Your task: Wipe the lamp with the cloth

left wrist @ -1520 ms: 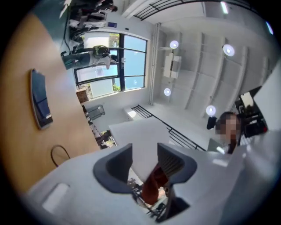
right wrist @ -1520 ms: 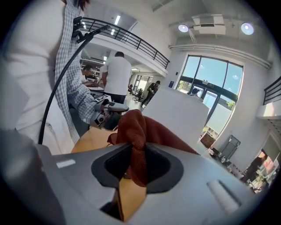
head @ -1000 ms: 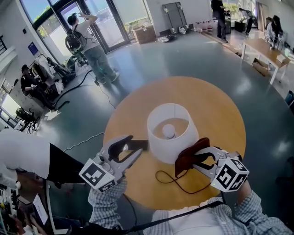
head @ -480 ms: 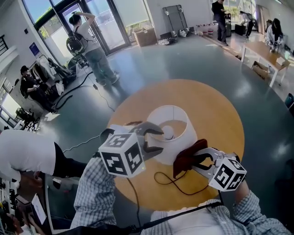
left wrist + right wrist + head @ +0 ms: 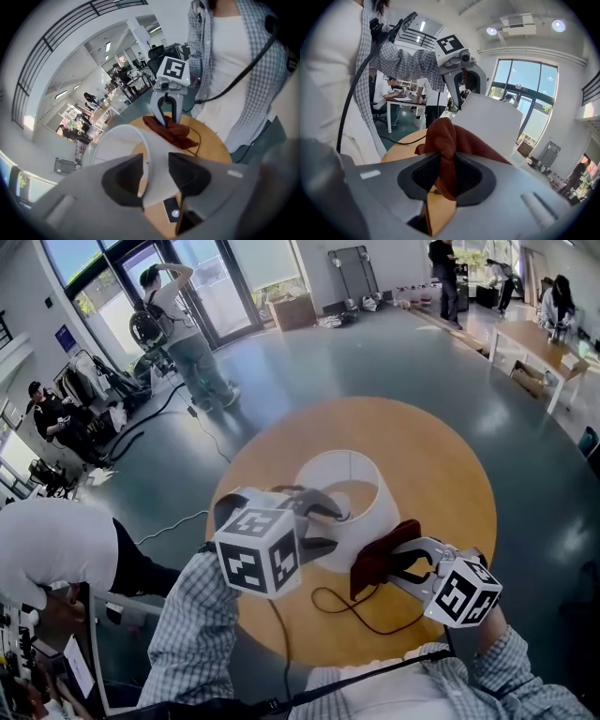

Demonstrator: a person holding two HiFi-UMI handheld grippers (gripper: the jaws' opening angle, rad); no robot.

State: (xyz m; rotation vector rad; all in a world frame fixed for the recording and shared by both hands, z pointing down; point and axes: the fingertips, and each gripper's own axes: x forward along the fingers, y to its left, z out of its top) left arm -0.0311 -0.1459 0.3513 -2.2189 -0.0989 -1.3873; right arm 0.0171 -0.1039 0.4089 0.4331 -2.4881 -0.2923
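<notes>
A white drum lampshade (image 5: 361, 486) stands on the round wooden table (image 5: 441, 474), with the bulb inside. My left gripper (image 5: 333, 528) reaches over its near-left rim. In the left gripper view the shade wall (image 5: 123, 143) runs between the jaws of that gripper (image 5: 157, 176), one jaw inside and one outside. These jaws have just been closing, with a gap still showing beside the wall. My right gripper (image 5: 396, 563) is shut on a dark red cloth (image 5: 375, 559), which hangs bunched between its pads (image 5: 445, 159) close to the shade's front (image 5: 492, 122).
A thin black cord (image 5: 347, 610) loops on the table in front of the lamp. A small dark flat device (image 5: 172, 209) lies by the shade's base. A person in white (image 5: 56, 549) is beside the table's left, other people (image 5: 183, 329) and a table (image 5: 539, 343) farther off.
My left gripper swung up from the table's left side, rolled over, and came down across the shade's rim. The right gripper and cloth stayed put.
</notes>
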